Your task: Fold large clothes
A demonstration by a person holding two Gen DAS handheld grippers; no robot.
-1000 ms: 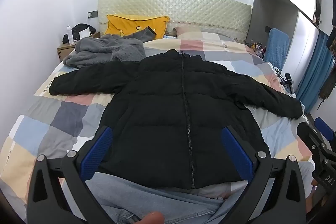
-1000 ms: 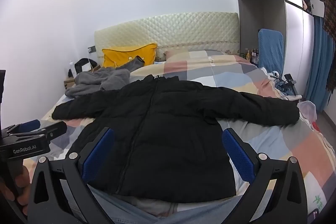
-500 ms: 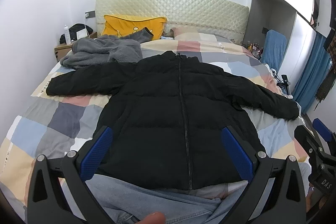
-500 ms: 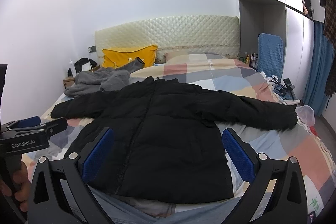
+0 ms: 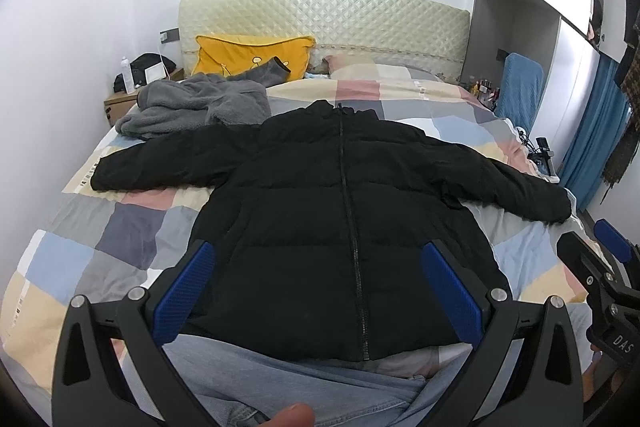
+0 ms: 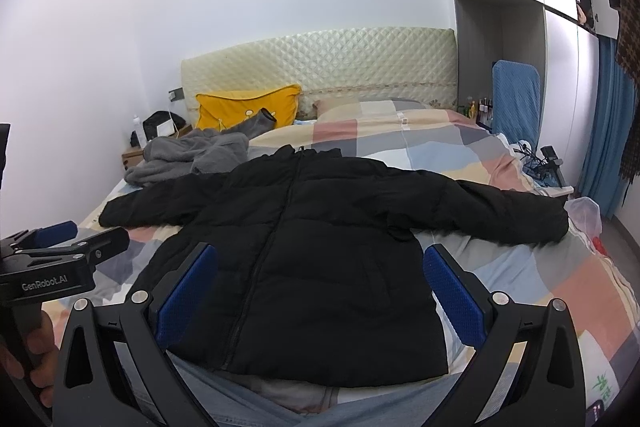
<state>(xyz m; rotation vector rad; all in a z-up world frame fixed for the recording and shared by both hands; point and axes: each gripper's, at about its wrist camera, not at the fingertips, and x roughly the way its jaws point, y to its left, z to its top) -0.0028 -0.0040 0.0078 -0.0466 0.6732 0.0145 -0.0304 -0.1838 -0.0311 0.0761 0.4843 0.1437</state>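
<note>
black puffer jacket [image 5: 344, 211] flat on bed [image 5: 120, 235] | soft, bulky, slippery, we judge | we take cuffs first | left gripper [image 5: 316, 291], right gripper [image 6: 320, 291] both spread apart, empty

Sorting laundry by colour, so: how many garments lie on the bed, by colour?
Black: 1, jacket
Grey: 1, fleece
Light blue: 1, jeans
Total: 3, on the bed
</note>
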